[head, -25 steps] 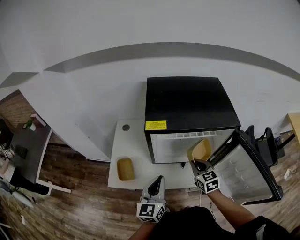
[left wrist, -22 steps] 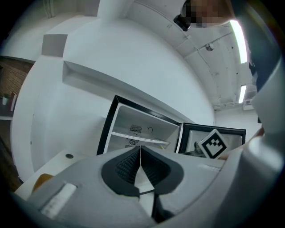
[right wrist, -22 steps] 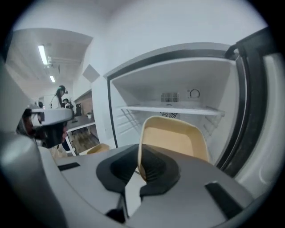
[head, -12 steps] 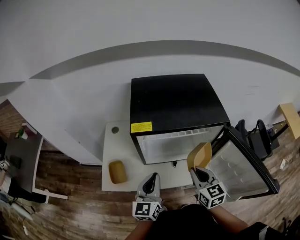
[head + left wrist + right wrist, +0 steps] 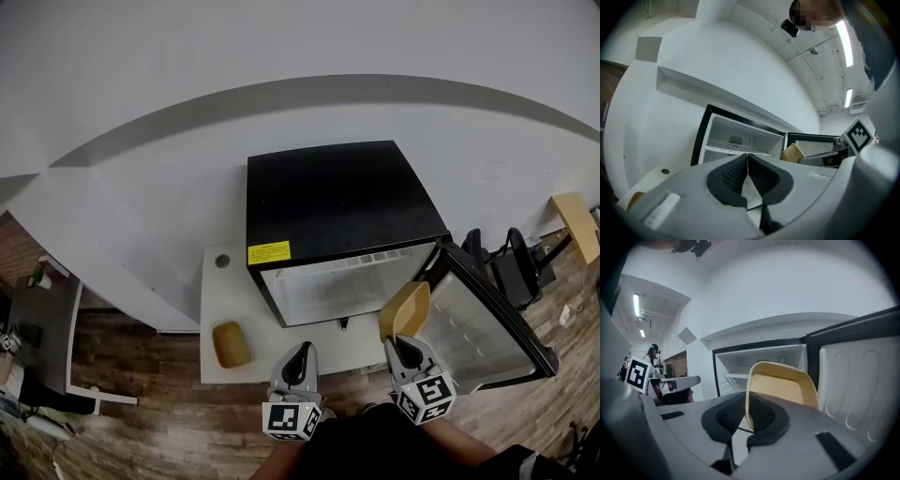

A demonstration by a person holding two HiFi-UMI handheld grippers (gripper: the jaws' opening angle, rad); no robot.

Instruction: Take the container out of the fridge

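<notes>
Starting at the left, a second yellow dish (image 5: 231, 344) lies on the white bench (image 5: 214, 281), and the left gripper (image 5: 300, 351) hangs before it, jaws pressed together on nothing. Right of that the fridge (image 5: 337, 202) stands open, and the right gripper (image 5: 403, 345) pinches the rim of the yellow container (image 5: 406, 307), held tilted outside the cabinet beside the door (image 5: 492, 328). Best now, I judge: a firm pinch, a path clear of the door, and the container levelled before it goes down on the bench

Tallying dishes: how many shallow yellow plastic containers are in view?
2. One yellow container is clamped in the right gripper before the open black fridge; a second container lies on the white table beside it. More could hide inside.
</notes>
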